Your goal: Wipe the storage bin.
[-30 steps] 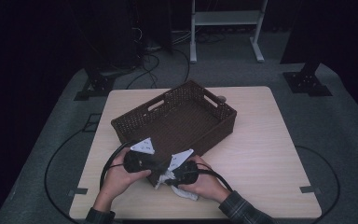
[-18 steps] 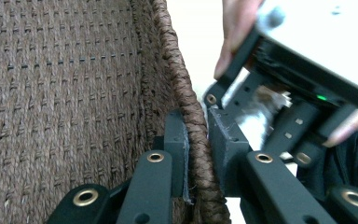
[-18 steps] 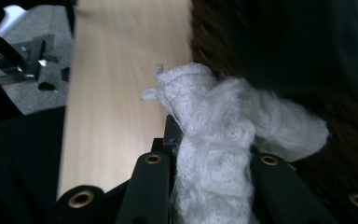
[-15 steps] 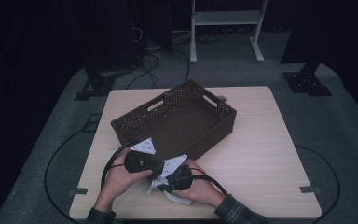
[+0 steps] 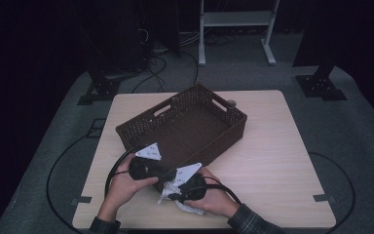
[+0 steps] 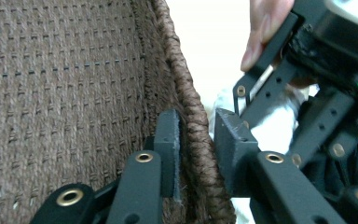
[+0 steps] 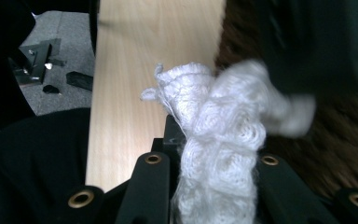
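straddling the near rim of the dark brown woven wicker basket (image 6: 74, 93), left gripper (image 6: 193, 140) jaws just widening, slightly apart; right gripper (image 7: 214, 154) clamped on white knitted cloth (image 7: 219, 135), tabletop's (image 5: 272, 161) near edge.

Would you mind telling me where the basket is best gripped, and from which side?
Take the basket by its braided rim on the near long wall, from above: the rim is narrow and upright, so one jaw goes inside and one outside, as the left gripper straddles it.
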`<state>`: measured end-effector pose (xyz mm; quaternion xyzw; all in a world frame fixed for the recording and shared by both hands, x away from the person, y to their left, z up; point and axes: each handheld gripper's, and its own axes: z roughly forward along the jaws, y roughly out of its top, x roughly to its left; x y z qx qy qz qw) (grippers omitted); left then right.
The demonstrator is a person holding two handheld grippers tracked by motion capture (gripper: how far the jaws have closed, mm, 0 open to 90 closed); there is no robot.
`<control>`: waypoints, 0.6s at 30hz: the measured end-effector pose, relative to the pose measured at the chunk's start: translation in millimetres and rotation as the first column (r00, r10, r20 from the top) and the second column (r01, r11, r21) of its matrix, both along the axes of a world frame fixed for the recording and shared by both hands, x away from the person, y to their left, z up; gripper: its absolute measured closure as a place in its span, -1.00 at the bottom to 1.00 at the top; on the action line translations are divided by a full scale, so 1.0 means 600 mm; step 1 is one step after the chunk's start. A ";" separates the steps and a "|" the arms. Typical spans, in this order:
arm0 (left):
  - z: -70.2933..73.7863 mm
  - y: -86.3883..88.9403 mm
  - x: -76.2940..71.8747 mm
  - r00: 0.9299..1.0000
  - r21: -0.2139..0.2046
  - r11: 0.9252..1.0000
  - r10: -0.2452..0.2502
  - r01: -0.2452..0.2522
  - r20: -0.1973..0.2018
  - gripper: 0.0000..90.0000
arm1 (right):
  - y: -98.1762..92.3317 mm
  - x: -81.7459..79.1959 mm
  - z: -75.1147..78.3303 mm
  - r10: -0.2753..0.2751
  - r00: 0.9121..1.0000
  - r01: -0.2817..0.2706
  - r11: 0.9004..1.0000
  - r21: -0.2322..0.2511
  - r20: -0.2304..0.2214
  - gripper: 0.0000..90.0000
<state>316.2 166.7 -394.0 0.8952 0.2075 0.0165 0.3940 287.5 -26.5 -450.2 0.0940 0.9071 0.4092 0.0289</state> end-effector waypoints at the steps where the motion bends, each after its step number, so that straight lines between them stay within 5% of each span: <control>1: 0.003 0.003 0.000 1.000 -0.010 1.000 0.006 -0.006 0.006 0.52 | -0.005 0.001 -0.001 -0.005 1.000 0.005 1.000 -0.002 -0.001 0.67; 7: 0.022 0.031 -0.004 0.999 -0.054 0.998 0.027 -0.025 0.025 0.50 | -0.055 0.007 -0.002 -0.072 0.997 0.072 0.997 -0.007 -0.012 0.67; 13: 0.033 0.046 -0.008 0.999 -0.075 0.997 0.030 -0.028 0.028 0.71 | -0.110 0.012 -0.005 -0.145 0.989 0.145 0.989 -0.009 -0.037 0.67; 18: 0.038 0.069 -0.015 0.999 -0.063 0.997 0.047 -0.045 0.028 0.99 | -0.183 0.027 -0.005 -0.253 0.967 0.253 0.967 0.001 -0.021 0.67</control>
